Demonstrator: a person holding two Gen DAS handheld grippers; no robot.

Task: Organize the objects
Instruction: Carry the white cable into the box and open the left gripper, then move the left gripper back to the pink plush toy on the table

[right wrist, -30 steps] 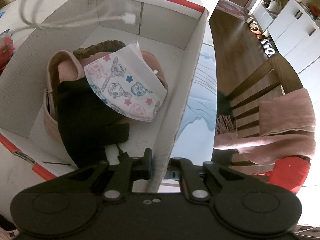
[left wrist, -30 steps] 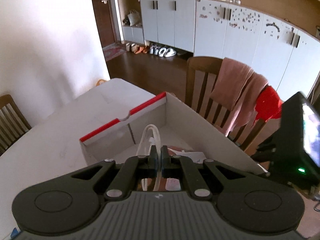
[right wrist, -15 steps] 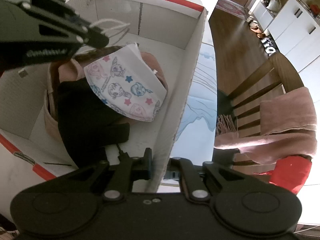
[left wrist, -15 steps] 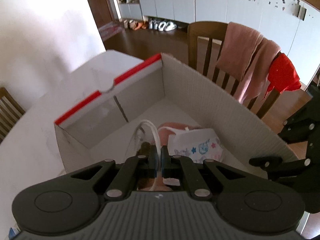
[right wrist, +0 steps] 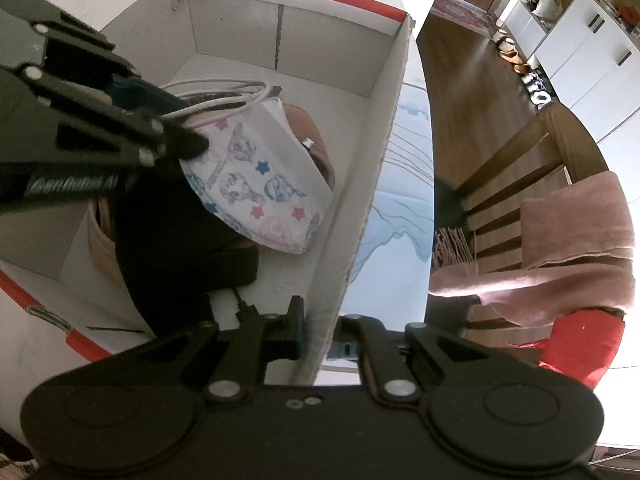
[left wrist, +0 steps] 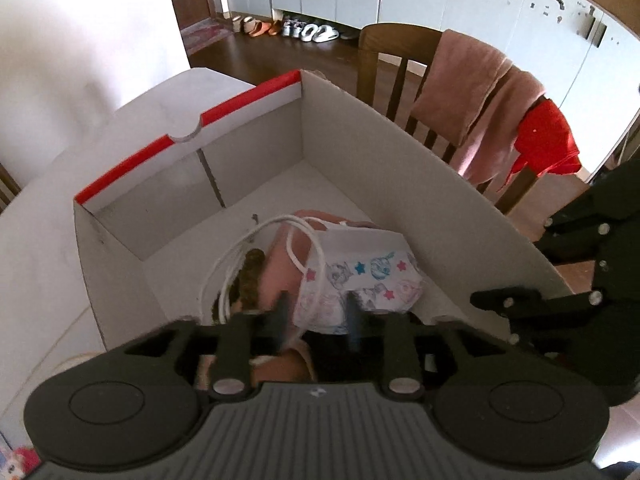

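Observation:
A white cardboard box with a red rim (left wrist: 240, 104) (right wrist: 384, 160) stands on the table. Inside lie a cartoon-print pouch (left wrist: 368, 276) (right wrist: 260, 184), a pink item (left wrist: 280, 268), a black cloth (right wrist: 172, 240) and a coiled white cable (left wrist: 248, 252) (right wrist: 228, 98). My left gripper (left wrist: 316, 316) (right wrist: 176, 136) is open inside the box, just above the pouch, with the cable loose in front of its fingers. My right gripper (right wrist: 322, 332) is shut on the box's right wall at its near end.
A wooden chair (left wrist: 400, 60) (right wrist: 520, 184) draped with a pink towel (left wrist: 480, 100) and a red cloth (left wrist: 548, 140) stands beyond the box's right side. A light blue printed sheet (right wrist: 400, 200) lies on the table beside the box. White cabinets and shoes stand at the back.
My left gripper has lowered into the box and opened, letting go of the white cable, which now rests on the items inside. My right gripper has kept its hold on the box wall.

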